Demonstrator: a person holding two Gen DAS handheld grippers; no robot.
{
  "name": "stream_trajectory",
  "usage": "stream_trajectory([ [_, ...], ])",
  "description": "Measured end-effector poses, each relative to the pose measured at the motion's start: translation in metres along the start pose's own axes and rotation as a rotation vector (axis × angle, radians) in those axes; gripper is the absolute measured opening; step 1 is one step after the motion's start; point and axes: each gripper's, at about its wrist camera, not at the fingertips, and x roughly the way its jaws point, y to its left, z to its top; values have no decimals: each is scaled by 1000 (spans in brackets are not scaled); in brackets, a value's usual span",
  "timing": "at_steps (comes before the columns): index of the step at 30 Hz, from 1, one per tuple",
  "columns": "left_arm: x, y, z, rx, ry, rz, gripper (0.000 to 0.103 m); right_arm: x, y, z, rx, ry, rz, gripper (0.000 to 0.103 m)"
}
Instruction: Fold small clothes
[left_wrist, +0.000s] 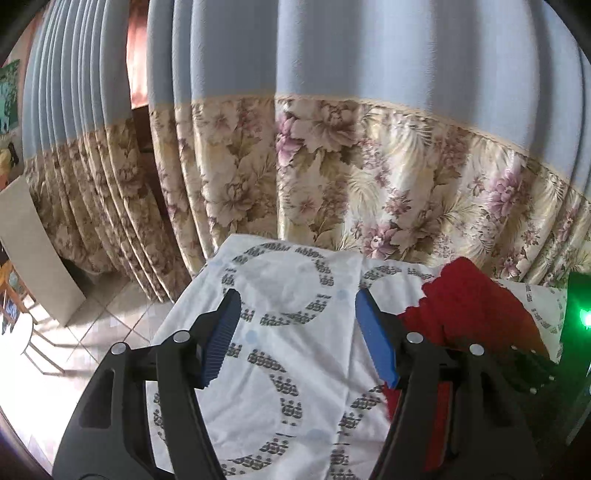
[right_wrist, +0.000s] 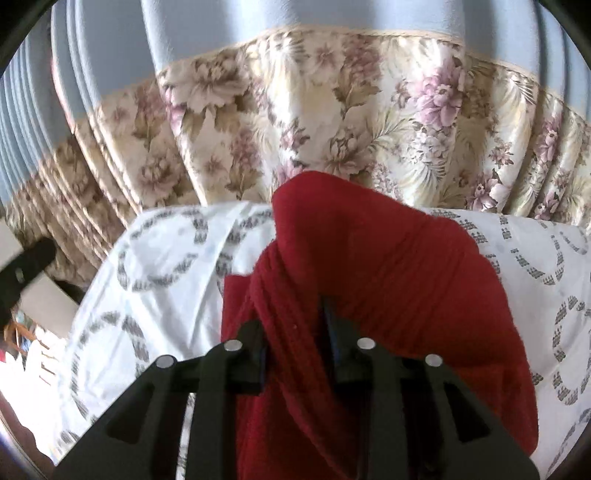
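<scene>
A red knitted garment lies bunched on a white sheet printed with grey rings. My right gripper is shut on a twisted fold of it; the cloth fills the gap and drapes over both fingers, hiding their tips. In the left wrist view the same red garment sits at the right, partly behind my right finger. My left gripper hovers open above the bare sheet, its blue pads wide apart with nothing between them.
A blue curtain with a floral lower band hangs close behind the sheet's far edge. To the left the sheet ends and tiled floor shows below, with a beige panel and furniture legs there.
</scene>
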Motion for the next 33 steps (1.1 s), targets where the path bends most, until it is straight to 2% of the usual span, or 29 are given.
stream_trajectory([
  [1, 0, 2, -1, -2, 3, 1, 65, -4, -2, -1, -1, -1, 22, 39],
  [2, 1, 4, -1, -4, 8, -3, 65, -15, -8, -1, 11, -7, 77, 51],
  [3, 0, 3, -2, -7, 14, -14, 65, -25, -11, -1, 17, -17, 107, 56],
  [4, -1, 3, -2, -12, 13, -23, 65, -38, -17, 0, 24, -40, 127, 59],
  [6, -6, -6, -4, -10, 19, -70, 66, -77, -42, 3, 44, -118, 160, 73],
  [9, -18, -33, -10, 33, 30, -156, 66, -120, -91, 6, 69, -208, 106, 76],
  [13, -37, -75, -25, 76, 50, -266, 67, -131, -146, 6, 70, -208, 16, 76],
  [16, -57, -112, -32, 126, 40, -308, 67, -125, -177, -4, 115, -171, 1, 76],
  [22, -74, -162, -45, 207, 44, -325, 70, -113, -200, -24, 137, -135, -10, 76],
  [27, -53, -183, -63, 242, 92, -270, 70, -106, -198, -34, 106, -112, -23, 75],
  [28, -47, -185, -66, 248, 102, -268, 60, -105, -198, -35, 103, -111, -24, 75],
  [29, -42, -187, -69, 257, 115, -272, 35, -105, -198, -35, 101, -111, -27, 75],
  [31, -34, -184, -74, 249, 141, -278, 9, -104, -197, -36, 96, -103, -22, 75],
  [33, -34, -179, -77, 266, 127, -278, 8, -105, -197, -37, 90, -102, -23, 76],
])
